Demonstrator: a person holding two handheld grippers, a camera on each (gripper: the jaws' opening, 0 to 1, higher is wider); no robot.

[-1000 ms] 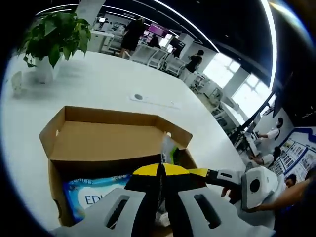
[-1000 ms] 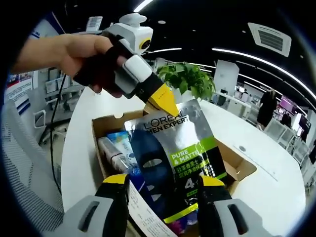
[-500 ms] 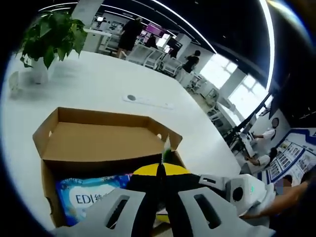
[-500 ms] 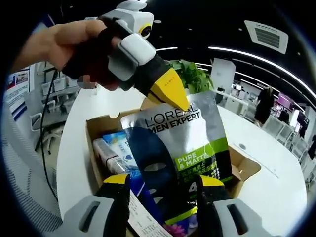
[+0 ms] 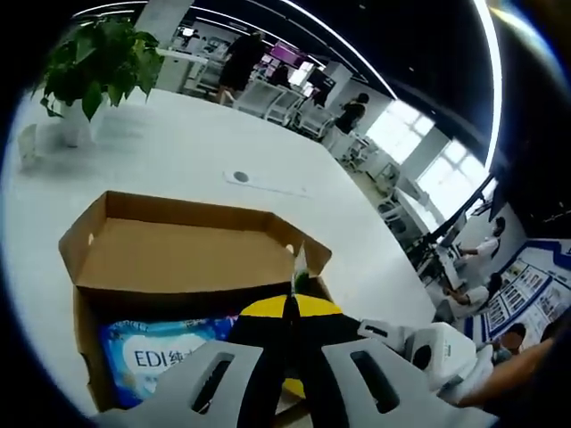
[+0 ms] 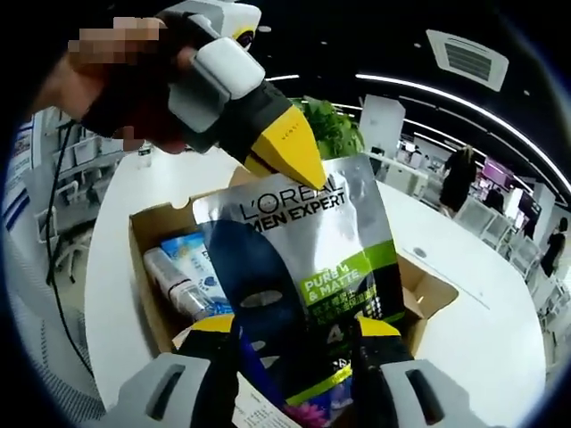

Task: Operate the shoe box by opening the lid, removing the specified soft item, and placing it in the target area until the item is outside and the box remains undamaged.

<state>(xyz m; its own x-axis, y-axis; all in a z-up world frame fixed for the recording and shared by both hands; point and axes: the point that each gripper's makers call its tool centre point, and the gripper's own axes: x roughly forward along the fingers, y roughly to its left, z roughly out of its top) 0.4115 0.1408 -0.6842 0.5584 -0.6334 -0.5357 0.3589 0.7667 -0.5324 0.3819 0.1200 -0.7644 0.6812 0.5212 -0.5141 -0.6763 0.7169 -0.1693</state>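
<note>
room: open office behind a white round table (image 5: 178, 152), a potted plant (image 5: 94, 62) at the upper left of the left gripper view, people at desks far back.
box: i see the shoe box (image 5: 192, 254) open on the table, lid flap folded back, a blue pack (image 5: 165, 352) lying inside at the lower left.
task item: the face-mask sachet (image 6: 299, 267) hangs upright in the middle of the right gripper view, its lower end low over the box, long axis running top to bottom.
left tool (image 6: 290, 160): yellow tips pinched together on the sachet's top edge; it carries the load.
right tool (image 6: 290, 334): jaws stand apart, one at each lower side of the sachet, not gripping it as far as i can judge.
key relation: sachet hangs from the left tool, so that hand is the one to carry it to the table.
view difference: left gripper view (image 5: 290, 308) gives the sachet edge-on, a thin sliver; right gripper view gives its printed face and a bottle (image 6: 174, 285) in the box.
</note>
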